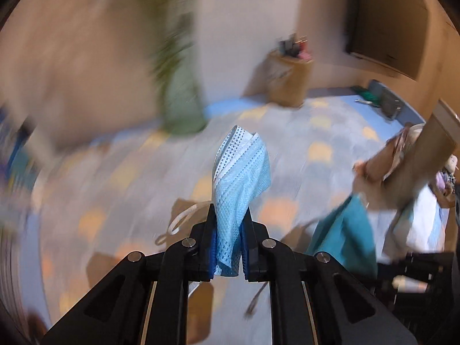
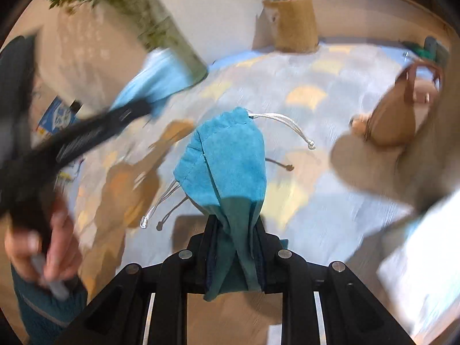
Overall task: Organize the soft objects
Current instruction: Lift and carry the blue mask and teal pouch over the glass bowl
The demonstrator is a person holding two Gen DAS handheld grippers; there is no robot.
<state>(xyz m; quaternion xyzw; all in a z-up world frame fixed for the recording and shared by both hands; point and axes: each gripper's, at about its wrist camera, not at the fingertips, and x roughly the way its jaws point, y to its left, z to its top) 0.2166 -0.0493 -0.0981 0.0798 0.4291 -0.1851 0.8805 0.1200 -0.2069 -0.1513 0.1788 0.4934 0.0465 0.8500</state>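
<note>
Mask (image 1: 241, 178), pouch (image 2: 227, 158) aloft over tablecloth (image 2: 345, 172)

Each tool is black, with angular link arms, round silver pivot screws and ribbed blue pads: the left tool (image 1: 228, 224), the right tool (image 2: 237, 227). The left hand (image 2: 43, 247) comes out of a teal sleeve (image 2: 37, 310) with a grey stripe.

Background objects: burlap holder (image 2: 293, 24) filled with pens, top centre of the right wrist view; glass vase (image 2: 169, 40) with green foliage, upper left; patterned tablecloth (image 2: 330, 172) below; blue printed box (image 2: 57, 116), left edge.
</note>
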